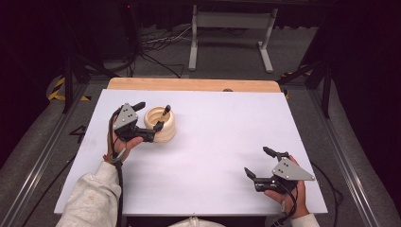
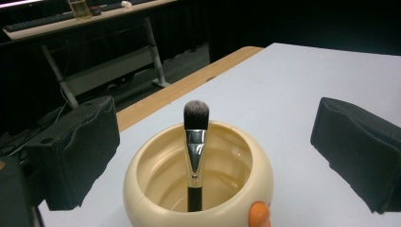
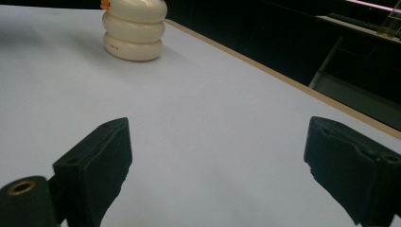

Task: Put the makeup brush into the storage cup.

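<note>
A cream ribbed pot [image 1: 163,130] stands on the left part of the white table [image 1: 213,156]. A make-up brush [image 1: 165,112] with a black handle stands in it, bristles up. My left gripper [image 1: 149,116] is open, its jaws wide on either side of the pot. In the left gripper view the brush [image 2: 195,146] leans on the pot's near wall [image 2: 142,189], and nothing touches the pads [image 2: 75,156]. An orange bit [image 2: 259,213] sits on the pot's rim. My right gripper [image 1: 257,161] rests open at the front right, with bare table between its jaws [image 3: 222,170]. The pot [image 3: 135,33] shows far off there.
A wooden strip [image 1: 189,84] runs along the table's far edge. Beyond it on the floor are a white metal stand [image 1: 231,21] and loose cables [image 1: 161,42]. Metal rails [image 1: 42,156] flank the table on both sides.
</note>
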Tool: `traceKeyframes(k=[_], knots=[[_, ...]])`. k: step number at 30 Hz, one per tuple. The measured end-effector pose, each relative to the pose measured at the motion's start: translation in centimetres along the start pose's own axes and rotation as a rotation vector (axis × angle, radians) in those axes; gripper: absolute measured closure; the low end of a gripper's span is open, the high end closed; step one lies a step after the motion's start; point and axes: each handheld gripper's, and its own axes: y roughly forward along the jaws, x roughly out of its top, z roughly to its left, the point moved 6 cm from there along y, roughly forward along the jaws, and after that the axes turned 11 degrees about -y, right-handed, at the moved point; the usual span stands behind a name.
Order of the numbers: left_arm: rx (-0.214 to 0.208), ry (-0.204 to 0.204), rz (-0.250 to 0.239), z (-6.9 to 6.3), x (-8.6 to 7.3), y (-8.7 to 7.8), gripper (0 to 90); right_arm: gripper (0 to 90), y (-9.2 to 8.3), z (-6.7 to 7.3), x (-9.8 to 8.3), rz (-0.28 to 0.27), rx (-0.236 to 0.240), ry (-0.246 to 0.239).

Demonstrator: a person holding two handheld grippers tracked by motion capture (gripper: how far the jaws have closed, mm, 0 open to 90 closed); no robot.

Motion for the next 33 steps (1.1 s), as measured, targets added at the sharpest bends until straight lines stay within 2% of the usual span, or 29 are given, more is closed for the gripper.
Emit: traceKeyframes(k=[4, 7, 15, 22, 26, 30, 33], knots=[[-0.008, 0.006, -0.004, -0.3, 0.2, -0.3, 2.6, 9.2, 0.0, 0.0, 0.0, -0.001, 0.004, 0.002], [0.01, 0.024, -0.009, -0.5, 0.2, -0.5, 2.5, 9.2, 0.0, 0.0, -0.1, -0.001, 0.003, 0.002], [0.023, 0.058, -0.013, -1.1, 0.3, -1.1, 2.4, 9.4, 0.0, 0.0, 0.0, 0.0, 0.002, 0.0], [0.0, 0.075, -0.019, -1.8, 0.4, -1.7, 2.4, 9.4, 0.0, 0.0, -0.1, 0.002, 0.002, 0.0], [0.011, 0.084, -0.038, -2.0, 0.5, -2.3, 2.3, 9.4, 0.0, -0.1, 0.0, 0.001, 0.001, -0.001], [0.0, 0.083, -0.045, -2.1, 0.6, -2.7, 2.3, 9.5, -0.1, -0.1, 0.0, -0.001, -0.001, 0.0], [-0.007, 0.086, -0.035, -2.3, 0.5, -3.1, 1.8, 9.5, 0.0, 0.0, 0.0, 0.002, 0.0, -0.001]])
